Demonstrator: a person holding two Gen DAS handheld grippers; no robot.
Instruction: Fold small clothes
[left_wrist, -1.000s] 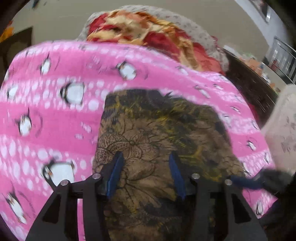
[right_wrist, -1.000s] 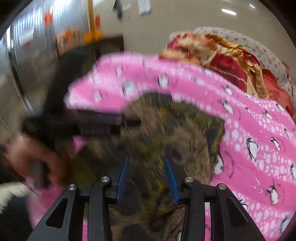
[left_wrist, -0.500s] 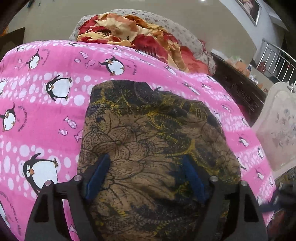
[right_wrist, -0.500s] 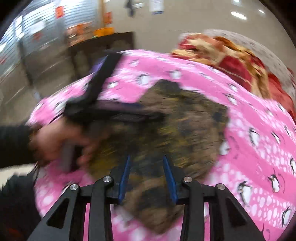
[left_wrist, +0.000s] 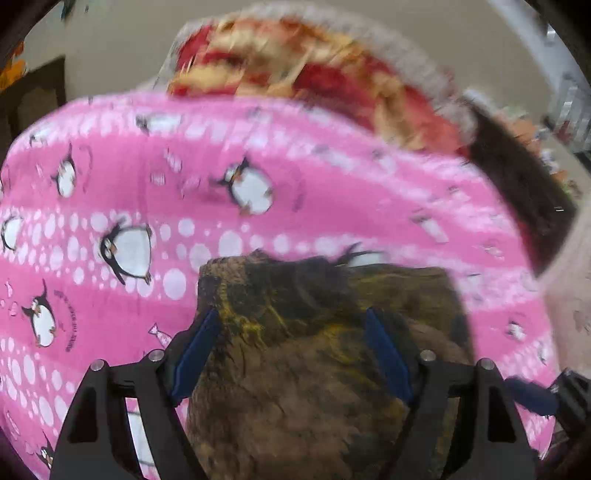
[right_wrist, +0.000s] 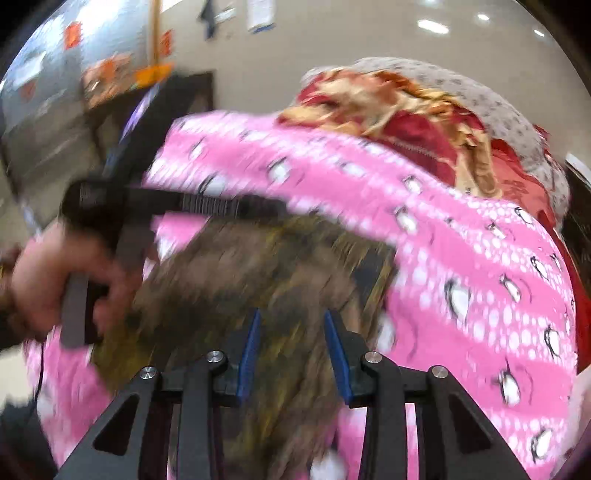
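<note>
A small brown garment with a yellow and black floral print (left_wrist: 314, 354) lies on a pink penguin-print sheet (left_wrist: 258, 192). My left gripper (left_wrist: 291, 321) is open, its blue pads wide apart over the garment's far edge, holding nothing. In the right wrist view the same garment (right_wrist: 258, 273) is blurred by motion. My right gripper (right_wrist: 291, 321) is open with a narrower gap above the garment's near part. The left gripper body and the hand holding it (right_wrist: 92, 266) show at the left of that view.
A heap of red and yellow clothes on a grey dotted cloth (left_wrist: 314, 70) lies at the far end of the sheet; it also shows in the right wrist view (right_wrist: 424, 110). A dark wooden edge (left_wrist: 517, 184) runs along the right side. A dark cabinet (right_wrist: 184, 96) stands behind.
The left gripper has pulled back, so the garment now looks shorter in its view with its far edge nearer. Both views are blurred by motion. The right gripper has shifted slightly over the garment.
</note>
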